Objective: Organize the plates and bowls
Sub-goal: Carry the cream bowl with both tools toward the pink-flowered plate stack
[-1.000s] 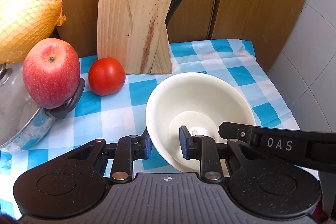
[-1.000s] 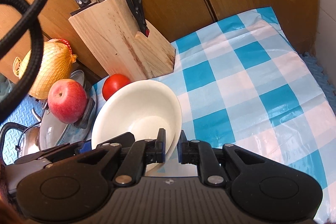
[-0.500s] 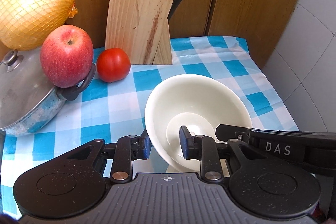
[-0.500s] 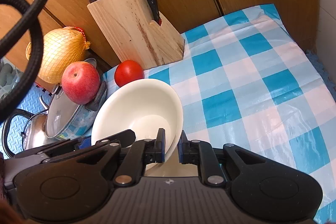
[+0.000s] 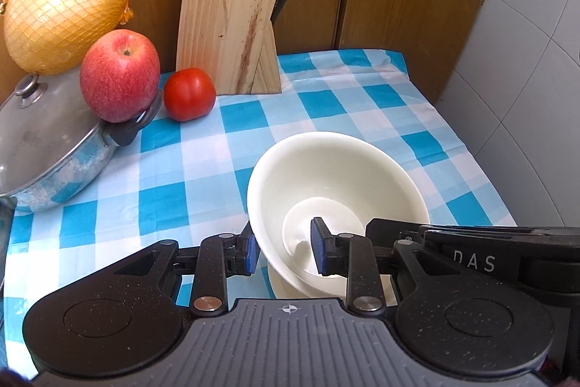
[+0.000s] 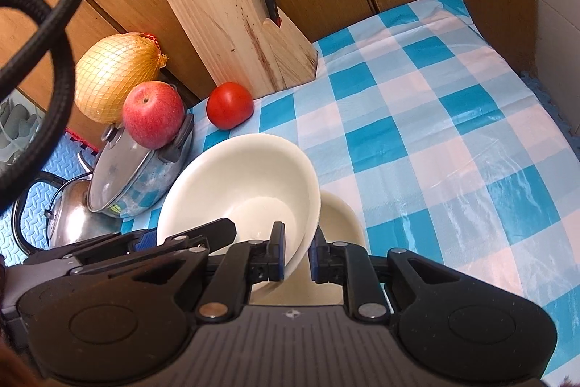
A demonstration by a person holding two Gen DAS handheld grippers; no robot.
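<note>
Left-wrist view showed your left gripper (image 5: 284, 254) clamped on the white bowl's (image 5: 337, 184) near rim at lower centre; in the right-wrist view your right gripper (image 6: 295, 254) pinched its right rim above a second dish (image 6: 340, 216). You needed level, matched hands.

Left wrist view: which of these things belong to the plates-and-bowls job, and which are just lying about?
Part of the job:
- white bowl, gripped at its rim
- left gripper
- right gripper

Just lying about:
- knife block
- tomato
- apple
- lidded pot
- netted pomelo
- kettle
</note>
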